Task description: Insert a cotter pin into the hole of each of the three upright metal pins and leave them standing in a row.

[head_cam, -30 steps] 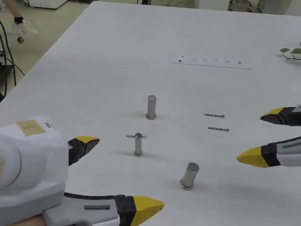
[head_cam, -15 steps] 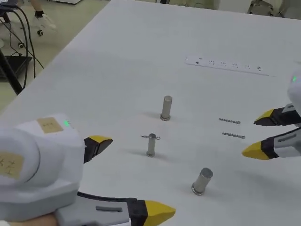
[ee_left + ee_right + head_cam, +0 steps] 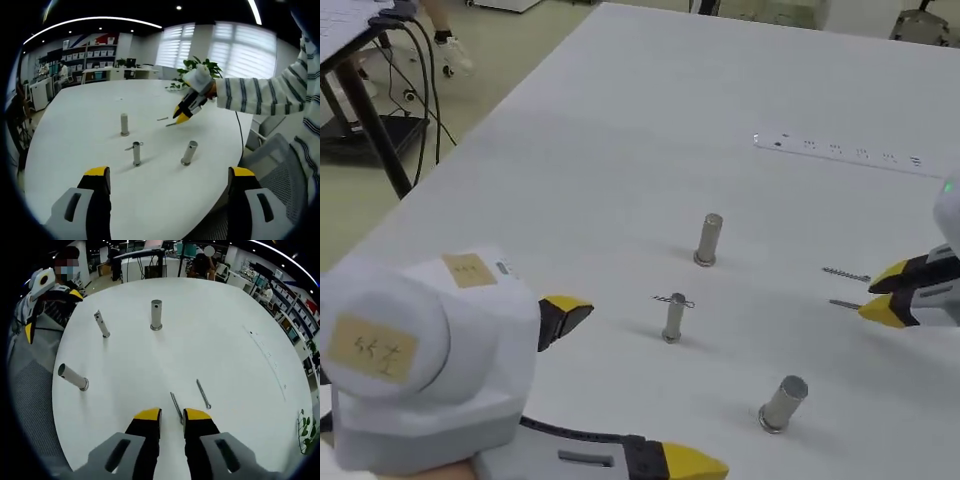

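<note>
Cotter pin (image 3: 675, 299) sits thru middle metal pin (image 3: 674, 317) in head view. Far loose pin (image 3: 845, 274) and near loose pin (image 3: 843, 304) lie on counter (image 3: 570, 150) at right tongs (image 3: 883, 292). Left gripper view: left tongs (image 3: 169, 172) wide open, empty. Right gripper view: right tongs narrowly open, near loose pin's end at the tips, not clamped.

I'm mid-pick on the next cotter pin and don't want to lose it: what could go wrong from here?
1. The nearer cotter pin lies flat on the table, only its end between the right gripper's jaws; closing could pinch just the tip and flick it away.
2. The second cotter pin lies close beside it, so a jaw could knock it.
3. The nearest metal pin stands bare and free; a careless swing back might topple it.
</note>
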Motion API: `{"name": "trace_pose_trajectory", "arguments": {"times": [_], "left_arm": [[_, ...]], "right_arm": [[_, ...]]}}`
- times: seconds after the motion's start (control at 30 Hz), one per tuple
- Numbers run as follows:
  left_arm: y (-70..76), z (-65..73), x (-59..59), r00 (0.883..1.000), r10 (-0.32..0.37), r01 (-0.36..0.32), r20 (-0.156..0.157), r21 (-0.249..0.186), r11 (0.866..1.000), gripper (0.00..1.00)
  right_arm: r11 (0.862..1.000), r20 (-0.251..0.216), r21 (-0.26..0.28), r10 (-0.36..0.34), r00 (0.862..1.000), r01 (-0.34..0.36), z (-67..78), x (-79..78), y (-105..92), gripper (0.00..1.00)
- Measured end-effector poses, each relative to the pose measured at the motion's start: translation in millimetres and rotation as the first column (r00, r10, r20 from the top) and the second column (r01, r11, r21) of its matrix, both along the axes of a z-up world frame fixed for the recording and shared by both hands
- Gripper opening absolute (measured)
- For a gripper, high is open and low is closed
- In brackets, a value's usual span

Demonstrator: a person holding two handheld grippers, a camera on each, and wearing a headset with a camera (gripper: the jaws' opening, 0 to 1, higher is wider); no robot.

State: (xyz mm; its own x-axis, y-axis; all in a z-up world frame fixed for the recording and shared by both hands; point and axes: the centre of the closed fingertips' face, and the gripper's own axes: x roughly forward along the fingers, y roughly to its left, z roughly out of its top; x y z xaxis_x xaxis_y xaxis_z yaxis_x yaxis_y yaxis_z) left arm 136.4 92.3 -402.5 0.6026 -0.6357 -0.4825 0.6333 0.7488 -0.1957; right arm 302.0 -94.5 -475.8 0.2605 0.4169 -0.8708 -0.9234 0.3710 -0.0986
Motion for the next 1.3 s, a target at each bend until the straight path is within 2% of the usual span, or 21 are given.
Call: {"name": "trace_pose_trajectory", "arguments": {"times": [0.13,0.3,0.57,0.7,0.8,1.07,1.17,1.27,1.3], "left_arm": [[1.1,0.0,-0.7,1.0,0.005,-0.005,-0.003,0.0,1.0,0.96],[1.2,-1.0,-1.5,1.0,0.008,-0.008,-0.008,-0.001,1.0,0.96],[0.8,0.0,-1.4,1.0,0.007,-0.007,-0.01,0.005,1.0,0.95],[1.2,-1.9,-2.6,1.0,0.01,-0.01,-0.021,0.012,1.0,0.93],[0.1,-2.9,-3.5,1.0,0.003,-0.003,-0.018,0.017,1.0,0.93],[-1.8,-4.0,-5.2,1.0,0.001,-0.001,-0.024,0.009,1.0,0.93],[-2.7,-3.4,-5.6,1.0,0.001,-0.001,-0.026,0.004,1.0,0.92],[-2.8,-2.7,-5.7,1.0,0.002,-0.002,-0.023,0.006,1.0,0.92],[-3.8,-1.5,-5.8,1.0,0.003,-0.003,-0.023,-0.005,1.0,0.92]], "right_arm": [[1.0,-0.014,-0.015,-0.009,1.0,0.009,-8.2,4.4,-3.3,0.11],[1.0,-0.027,0.003,-0.029,0.999,0.029,-11.1,9.1,-2.1,0.08],[0.999,-0.04,-0.026,-0.031,0.999,0.03,-19.8,8.6,-9.0,0.06],[1.0,-0.041,-0.016,-0.021,0.999,0.02,-19.4,8.8,-7.0,0.03],[0.999,-0.046,-0.013,-0.033,0.998,0.032,-19.1,8.9,-6.4,0.02],[1.0,-0.022,-0.028,-0.002,1.0,0.001,-18.6,9.0,-2.5,0.0],[0.997,0.001,-0.046,0.055,0.998,-0.055,-18.3,8.3,-2.0,0.0],[0.998,-0.004,-0.046,0.041,0.999,-0.041,-18.3,8.8,-2.5,0.0],[0.999,-0.006,-0.044,0.032,0.999,-0.032,-18.2,9.1,-2.5,0.0]]}}
